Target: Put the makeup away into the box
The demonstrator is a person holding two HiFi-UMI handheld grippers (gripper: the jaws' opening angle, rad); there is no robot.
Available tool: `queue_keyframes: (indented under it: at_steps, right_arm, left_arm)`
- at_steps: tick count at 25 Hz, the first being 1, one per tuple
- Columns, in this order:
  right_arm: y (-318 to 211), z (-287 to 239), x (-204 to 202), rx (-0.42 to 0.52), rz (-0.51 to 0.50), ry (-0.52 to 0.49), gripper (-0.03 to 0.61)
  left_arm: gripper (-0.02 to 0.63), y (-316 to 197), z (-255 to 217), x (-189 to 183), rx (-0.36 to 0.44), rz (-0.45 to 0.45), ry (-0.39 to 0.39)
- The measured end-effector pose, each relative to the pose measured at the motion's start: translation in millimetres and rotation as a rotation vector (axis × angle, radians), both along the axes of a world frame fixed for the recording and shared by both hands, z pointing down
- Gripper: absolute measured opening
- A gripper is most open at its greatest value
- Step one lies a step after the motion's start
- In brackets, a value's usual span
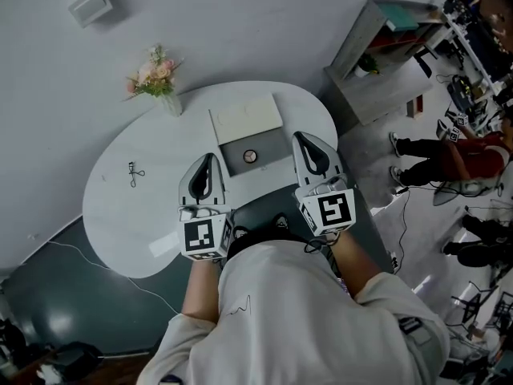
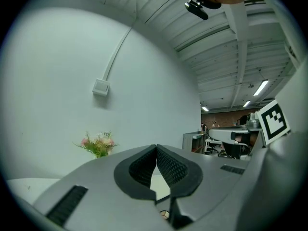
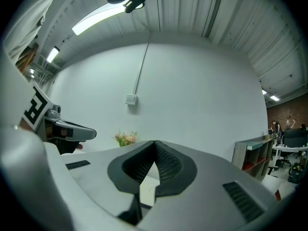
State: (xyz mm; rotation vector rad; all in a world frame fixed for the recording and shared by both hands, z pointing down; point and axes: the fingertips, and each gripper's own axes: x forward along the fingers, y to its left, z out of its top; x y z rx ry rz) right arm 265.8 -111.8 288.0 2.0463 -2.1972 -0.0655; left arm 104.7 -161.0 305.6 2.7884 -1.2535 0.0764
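The table (image 1: 120,203) has a smooth, glossy white top that catches the light. The left gripper (image 1: 210,159) and right gripper (image 1: 300,139) have matt grey plastic shells, and their pads (image 2: 169,165) are black, ribbed and rubbery-looking. The sweatshirt (image 1: 288,311) is soft pale cloth. The dark floor (image 1: 36,291) shines.

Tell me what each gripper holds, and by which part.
Nothing: the left gripper and the right gripper are both shut, with nothing between their jaws.

Grey box (image 1: 271,152) open, white lid (image 1: 245,119) folded back, round compact (image 1: 250,156) inside
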Motion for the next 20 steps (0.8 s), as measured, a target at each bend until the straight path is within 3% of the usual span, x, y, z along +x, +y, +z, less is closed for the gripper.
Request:
queue_keyframes:
  at_steps: [20]
  right_arm:
    - [3,4,26,-0.031,0.020,0.024,-0.003]
  left_arm:
    - [0.018,2,3,17,-0.013,-0.021,-0.015]
